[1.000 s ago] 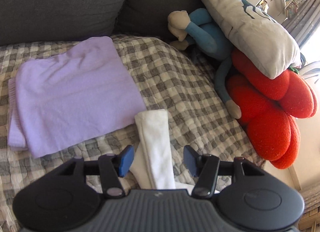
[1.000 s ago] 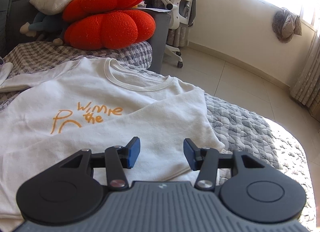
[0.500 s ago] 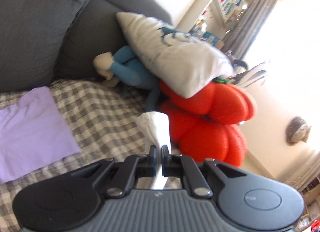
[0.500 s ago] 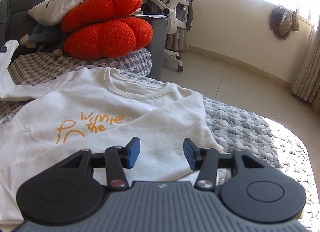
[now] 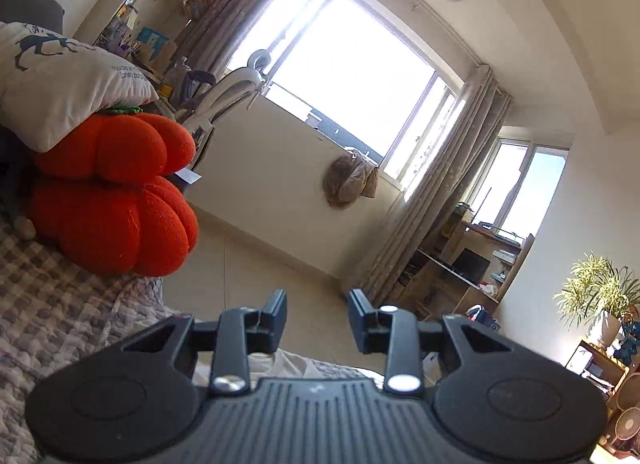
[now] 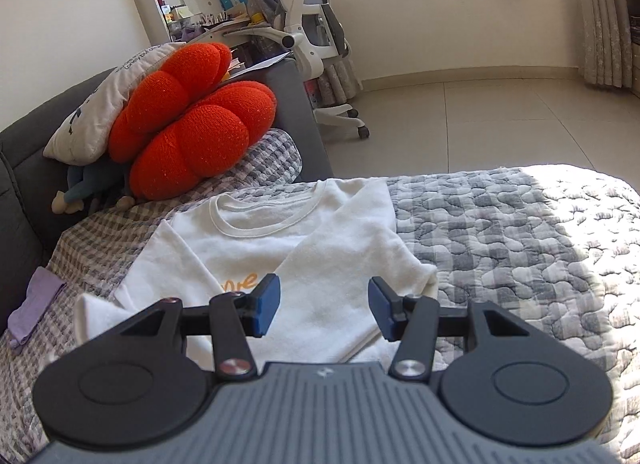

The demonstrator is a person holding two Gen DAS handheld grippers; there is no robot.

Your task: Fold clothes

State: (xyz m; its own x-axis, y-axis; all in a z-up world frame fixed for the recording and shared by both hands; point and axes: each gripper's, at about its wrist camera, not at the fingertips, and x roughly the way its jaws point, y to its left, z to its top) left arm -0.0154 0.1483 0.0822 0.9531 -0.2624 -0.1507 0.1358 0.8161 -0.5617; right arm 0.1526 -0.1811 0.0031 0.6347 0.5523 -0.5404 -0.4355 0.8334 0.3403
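While both sleeves lie crossed on the white sweatshirt (image 6: pixel 320 248) | right gripper (image 6: pixel 323 306) spread, sweatshirt just ahead, nearer | left gripper (image 5: pixel 317 322) spread, empty, aimed above.

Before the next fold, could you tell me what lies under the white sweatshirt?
The white sweatshirt lies on a grey checked quilted cover. Anything directly beneath it is hidden.

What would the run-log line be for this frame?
left gripper: open, empty | right gripper: open, above white long-sleeved sweatshirt | both sleeves folded across chest | on grey checked quilt
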